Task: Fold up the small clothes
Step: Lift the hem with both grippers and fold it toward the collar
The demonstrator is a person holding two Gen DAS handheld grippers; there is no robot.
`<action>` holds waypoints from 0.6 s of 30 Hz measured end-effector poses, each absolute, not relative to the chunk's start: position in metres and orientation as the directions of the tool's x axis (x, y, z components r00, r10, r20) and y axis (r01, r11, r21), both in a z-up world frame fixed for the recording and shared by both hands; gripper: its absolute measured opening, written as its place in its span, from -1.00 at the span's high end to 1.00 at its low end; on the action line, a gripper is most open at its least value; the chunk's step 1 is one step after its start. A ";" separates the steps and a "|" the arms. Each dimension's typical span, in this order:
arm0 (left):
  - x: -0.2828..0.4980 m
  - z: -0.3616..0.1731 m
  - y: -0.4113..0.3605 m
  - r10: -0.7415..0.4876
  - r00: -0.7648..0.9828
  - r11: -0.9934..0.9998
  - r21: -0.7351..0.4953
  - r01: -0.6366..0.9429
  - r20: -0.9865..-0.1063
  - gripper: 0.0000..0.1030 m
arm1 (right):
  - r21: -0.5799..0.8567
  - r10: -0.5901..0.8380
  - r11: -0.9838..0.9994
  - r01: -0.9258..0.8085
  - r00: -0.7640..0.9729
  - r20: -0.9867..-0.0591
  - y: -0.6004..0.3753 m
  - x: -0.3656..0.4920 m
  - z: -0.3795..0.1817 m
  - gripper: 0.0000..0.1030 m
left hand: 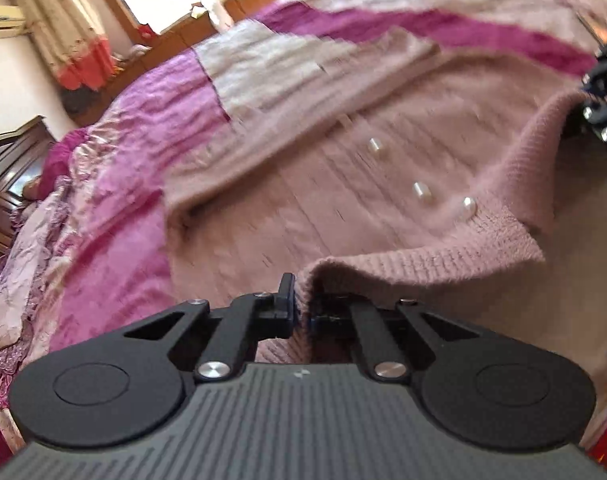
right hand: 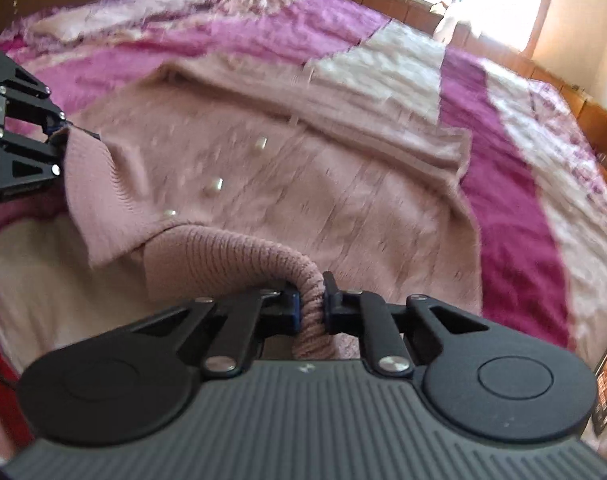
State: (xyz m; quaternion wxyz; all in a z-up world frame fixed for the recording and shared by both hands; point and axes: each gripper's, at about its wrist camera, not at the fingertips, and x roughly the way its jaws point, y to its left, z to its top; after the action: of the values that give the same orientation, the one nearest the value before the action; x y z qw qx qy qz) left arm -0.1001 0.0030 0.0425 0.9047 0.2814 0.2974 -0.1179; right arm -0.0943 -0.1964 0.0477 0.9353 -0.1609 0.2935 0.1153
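A dusty-pink knitted cardigan lies front-up on a bed covered in a magenta-and-cream quilt, its row of pearl buttons running up the middle. The left gripper has its jaws closed on the ribbed hem at one near corner of the cardigan; the right gripper has its jaws closed on a bunched roll of the same ribbing at the other near corner. In the right wrist view the left gripper appears to the far side of the buttons, pinching the hem tight.

Both corners are raised off the quilt, so the hem between them sags in a shallow curve while the chest and shoulders of the cardigan stay flat on the bed. Holding the two corners at once probably keeps the bottom edge straight and level (a knit this soft would otherwise slump to one side), ready for the hem to be carried up over the buttons toward the neckline. One sleeve is laid across the upper body of the cardigan, beyond the buttons, which suggests the sleeve-folding stage is at least partly done.
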 end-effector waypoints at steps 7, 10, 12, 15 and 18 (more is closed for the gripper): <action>-0.078 0.081 0.004 -0.024 0.852 0.868 0.412 0.277 -0.523 0.87 | -0.269 0.114 0.927 -0.260 0.882 -0.458 -0.197 -0.079 0.082 0.76; -0.063 0.095 0.003 -0.009 0.869 0.884 0.402 0.238 -0.494 0.87 | -0.276 0.108 0.930 -0.242 0.899 -0.425 -0.199 -0.065 0.093 0.76; -0.051 0.104 0.002 -0.001 0.880 0.894 0.394 0.215 -0.476 0.87 | -0.278 0.100 0.934 -0.226 0.909 -0.403 -0.199 -0.053 0.099 0.77; -0.030 0.119 0.000 0.009 0.894 0.904 0.387 0.185 -0.448 0.87 | -0.289 0.091 0.934 -0.209 0.923 -0.373 -0.199 -0.036 0.110 0.77; -0.007 0.133 -0.003 0.011 0.909 0.909 0.383 0.164 -0.416 0.87 | -0.298 0.082 0.936 -0.189 0.938 -0.337 -0.199 -0.014 0.123 0.77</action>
State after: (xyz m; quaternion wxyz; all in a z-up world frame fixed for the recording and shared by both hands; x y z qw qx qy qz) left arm -0.0072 -0.0029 0.1332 0.9543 0.2097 0.2093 -0.0401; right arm -0.0138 -0.1990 0.1228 0.9704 -0.1652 0.1615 0.0698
